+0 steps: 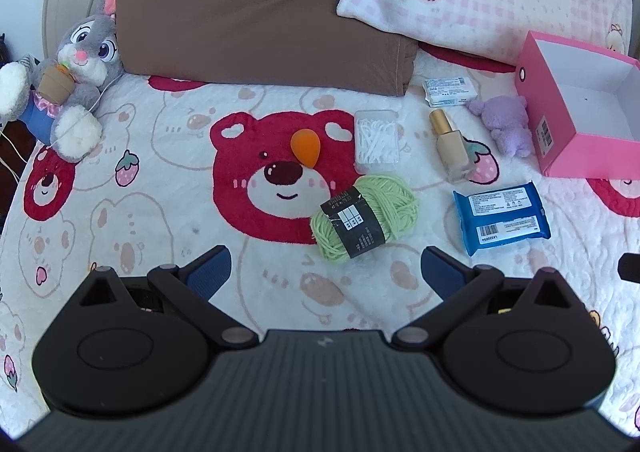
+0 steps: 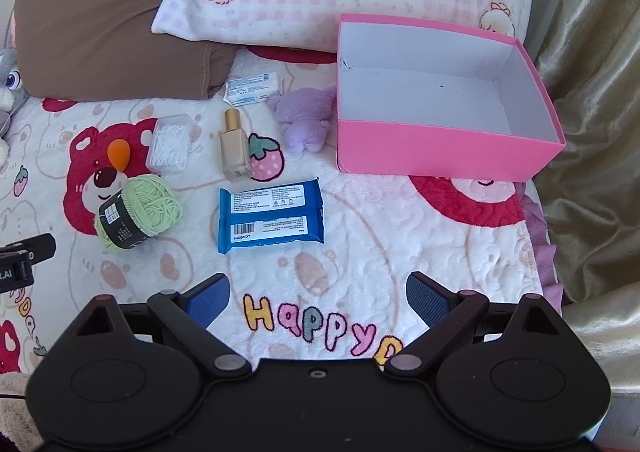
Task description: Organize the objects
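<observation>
Both the left gripper (image 1: 325, 268) and right gripper (image 2: 318, 294) have wide, empty fingers, with green yarn (image 1: 366, 217) just ahead of the left fingers (image 1: 210, 272) and a blue pack (image 2: 271, 214) ahead of the right.

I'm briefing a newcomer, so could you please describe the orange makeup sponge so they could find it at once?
Start at the big red bear face printed on the blanket. The orange makeup sponge lies just above the bear's nose, left of the clear box of cotton swabs and behind the green yarn. It is the only small, smooth, teardrop-shaped orange thing there.
</observation>
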The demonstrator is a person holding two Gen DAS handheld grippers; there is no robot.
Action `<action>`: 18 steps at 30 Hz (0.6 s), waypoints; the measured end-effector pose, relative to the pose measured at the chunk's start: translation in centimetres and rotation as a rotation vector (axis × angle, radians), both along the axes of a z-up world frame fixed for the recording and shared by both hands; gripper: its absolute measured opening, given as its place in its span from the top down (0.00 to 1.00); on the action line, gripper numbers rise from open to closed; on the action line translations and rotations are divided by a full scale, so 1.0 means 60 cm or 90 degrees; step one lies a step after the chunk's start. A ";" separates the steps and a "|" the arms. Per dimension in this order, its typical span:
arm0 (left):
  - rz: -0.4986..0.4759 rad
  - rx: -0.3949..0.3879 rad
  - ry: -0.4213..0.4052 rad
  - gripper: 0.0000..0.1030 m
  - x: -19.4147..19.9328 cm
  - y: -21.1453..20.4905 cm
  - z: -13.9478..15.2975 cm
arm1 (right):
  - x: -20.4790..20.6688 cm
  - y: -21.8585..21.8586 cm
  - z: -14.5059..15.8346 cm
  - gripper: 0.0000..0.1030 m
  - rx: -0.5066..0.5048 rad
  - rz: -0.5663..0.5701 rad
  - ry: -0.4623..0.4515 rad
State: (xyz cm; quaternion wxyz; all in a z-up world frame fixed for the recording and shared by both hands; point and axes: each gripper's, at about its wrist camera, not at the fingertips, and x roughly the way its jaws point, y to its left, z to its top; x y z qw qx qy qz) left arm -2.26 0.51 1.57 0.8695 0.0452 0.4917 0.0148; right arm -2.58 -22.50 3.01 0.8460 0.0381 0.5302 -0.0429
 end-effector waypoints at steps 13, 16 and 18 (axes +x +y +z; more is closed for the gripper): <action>0.001 0.014 0.017 0.00 0.008 -0.006 -0.021 | -0.004 0.004 0.006 0.06 0.003 0.011 -0.003; 0.002 0.015 0.017 0.00 0.009 -0.007 -0.021 | -0.003 0.003 0.003 0.06 0.006 0.010 0.001; 0.001 0.016 0.017 0.00 0.008 -0.008 -0.022 | -0.003 0.002 0.001 0.06 0.004 0.010 0.002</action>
